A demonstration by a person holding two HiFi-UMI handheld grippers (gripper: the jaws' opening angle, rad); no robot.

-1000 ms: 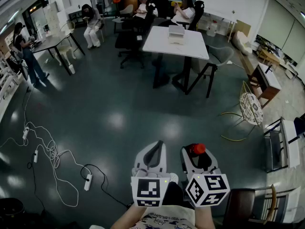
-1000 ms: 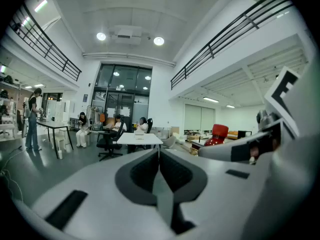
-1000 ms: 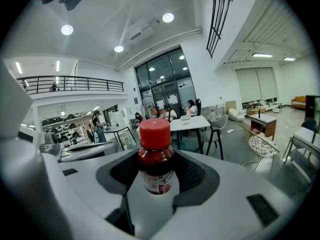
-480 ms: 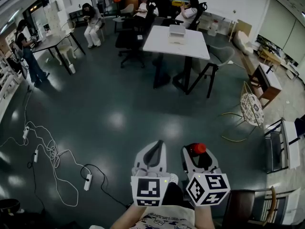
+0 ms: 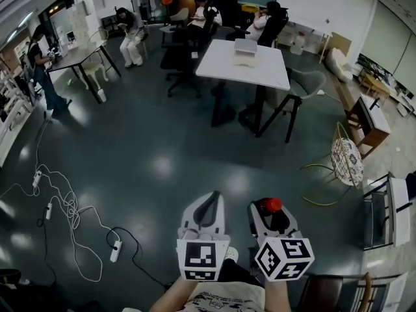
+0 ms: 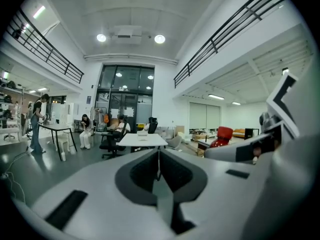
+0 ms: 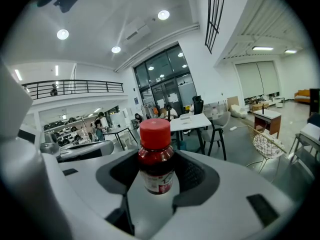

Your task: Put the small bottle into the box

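Open hall, dark floor (image 5: 156, 129), white surface (image 5: 266, 70) far off. The right tool (image 5: 266, 213) grips the small bottle (image 7: 156, 170) upright at its labelled body; likely light, rigid, slick. The left tool (image 6: 159, 165) is closed, empty.

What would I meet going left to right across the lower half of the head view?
White power strip → left gripper, shut and empty → right gripper holding the small bottle → wire chair.
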